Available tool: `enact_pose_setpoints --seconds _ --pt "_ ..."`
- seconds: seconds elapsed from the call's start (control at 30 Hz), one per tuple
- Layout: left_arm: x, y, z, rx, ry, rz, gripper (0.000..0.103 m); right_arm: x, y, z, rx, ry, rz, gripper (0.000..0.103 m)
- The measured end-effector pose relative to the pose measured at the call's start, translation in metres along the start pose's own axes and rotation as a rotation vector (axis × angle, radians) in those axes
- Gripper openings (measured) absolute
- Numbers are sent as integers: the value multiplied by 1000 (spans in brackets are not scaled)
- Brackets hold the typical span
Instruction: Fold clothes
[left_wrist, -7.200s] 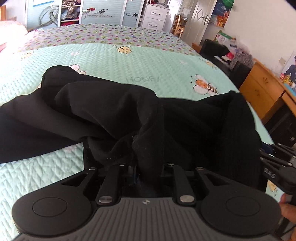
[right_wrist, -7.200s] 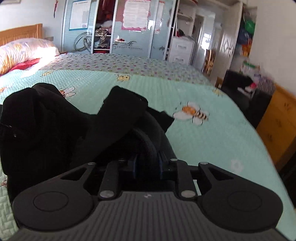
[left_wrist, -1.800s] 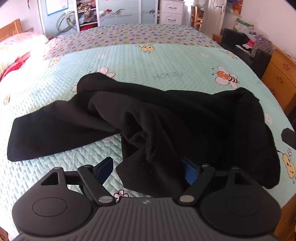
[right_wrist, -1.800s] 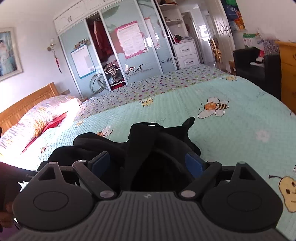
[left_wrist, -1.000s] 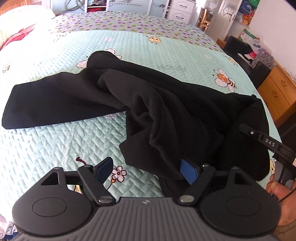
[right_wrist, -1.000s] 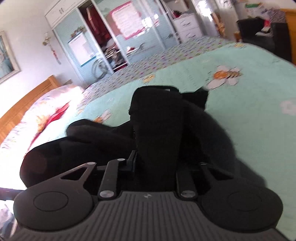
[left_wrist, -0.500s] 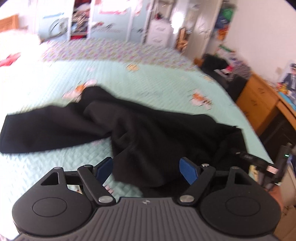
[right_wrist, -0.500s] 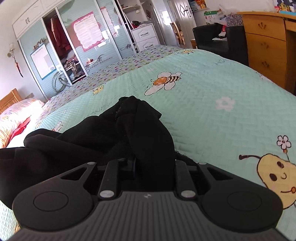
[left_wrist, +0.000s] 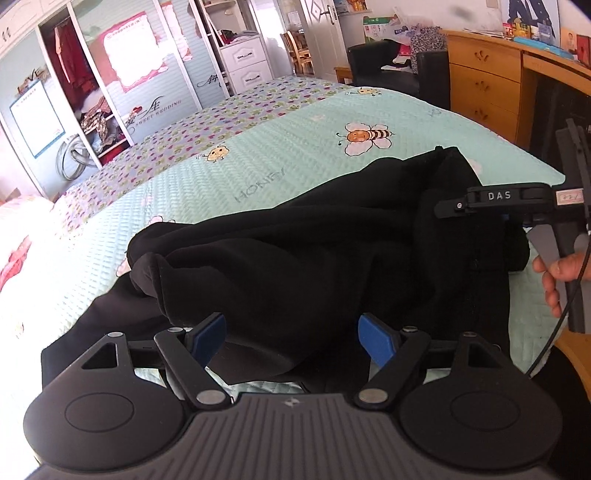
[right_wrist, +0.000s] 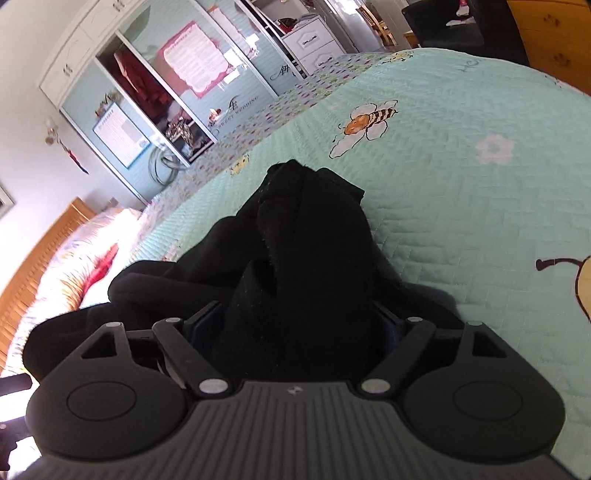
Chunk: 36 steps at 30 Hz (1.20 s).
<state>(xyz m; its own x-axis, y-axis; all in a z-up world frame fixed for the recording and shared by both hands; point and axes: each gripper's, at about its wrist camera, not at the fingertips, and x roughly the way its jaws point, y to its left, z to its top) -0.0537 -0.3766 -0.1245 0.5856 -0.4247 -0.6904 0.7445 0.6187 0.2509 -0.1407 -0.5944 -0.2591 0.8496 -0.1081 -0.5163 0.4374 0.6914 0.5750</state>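
Note:
A black garment (left_wrist: 332, 251) lies crumpled across the mint-green bee quilt (left_wrist: 295, 155). My left gripper (left_wrist: 291, 338) is open just over the garment's near edge, and the cloth passes under and between its blue pads (left_wrist: 207, 338) without being pinched. In the right wrist view, my right gripper (right_wrist: 295, 325) has its jaws opening, spread wide around an upright bunch of the black garment (right_wrist: 306, 240) that stands between them. From the left wrist view one of the right gripper's fingers (left_wrist: 495, 197) lies over the garment's right end, with a hand (left_wrist: 557, 273) on the handle.
The quilt (right_wrist: 461, 184) ends at the bed's right edge, beside a wooden desk with drawers (left_wrist: 484, 85) and a black chair (left_wrist: 388, 70). A wardrobe with sliding doors (left_wrist: 129, 74) stands beyond the bed. Pillows (right_wrist: 74, 266) and a wooden headboard (right_wrist: 33, 266) are at left.
The right gripper's jaws, pinched on a fold of the black garment before, have spread apart around it. The left gripper moved closer over the garment and rolled, staying open.

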Motion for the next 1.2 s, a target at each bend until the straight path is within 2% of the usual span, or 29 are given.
enact_pose_setpoints --seconds 0.07,0.1,0.13,0.17,0.23,0.27,0.3,0.43,0.5,0.53,0.6,0.73,0.87,0.93,1.03,1.17,1.2 --pt "3 6 -1 -28 10 17 82 0 -6 -1 41 -9 28 83" --pt "4 8 -1 -43 16 28 82 -2 -10 -1 67 -17 43 71" --pt "6 8 0 -54 22 40 82 -4 -16 -1 98 -31 28 45" --pt "7 12 0 -71 28 55 82 -7 -21 0 128 -41 30 42" --pt "5 17 1 -105 29 79 82 -15 -23 3 140 -84 17 26" --pt "4 20 1 -125 28 88 82 -21 -20 6 120 -117 2 26" --pt "3 24 1 -144 26 94 82 -30 -10 12 44 -168 -47 25" --pt "-4 32 3 -208 -6 71 82 -50 28 35 -203 -299 -147 21" --pt "-7 31 5 -214 -18 54 82 -52 40 37 -294 -330 -208 20" --pt "-9 31 6 -215 -23 47 82 -49 44 34 -339 -337 -257 15" --pt "-12 30 8 -208 -36 40 82 -42 41 25 -367 -311 -311 15" --pt "-22 26 13 -159 -90 21 82 -36 -5 1 -156 -176 -285 16" --pt "-29 14 20 -87 -170 -27 82 -42 -41 -18 31 -128 -150 20" --pt "-28 4 23 -28 -205 -36 82 -45 -46 -19 74 -119 -118 26" --pt "-11 -17 30 95 -200 -14 82 -45 -46 -18 106 -111 -91 33" --pt "20 -41 42 292 -196 -54 83 -43 -43 -21 108 -106 -89 36" --pt "30 -48 46 351 -189 -44 83 -43 -43 -22 100 -106 -92 37"
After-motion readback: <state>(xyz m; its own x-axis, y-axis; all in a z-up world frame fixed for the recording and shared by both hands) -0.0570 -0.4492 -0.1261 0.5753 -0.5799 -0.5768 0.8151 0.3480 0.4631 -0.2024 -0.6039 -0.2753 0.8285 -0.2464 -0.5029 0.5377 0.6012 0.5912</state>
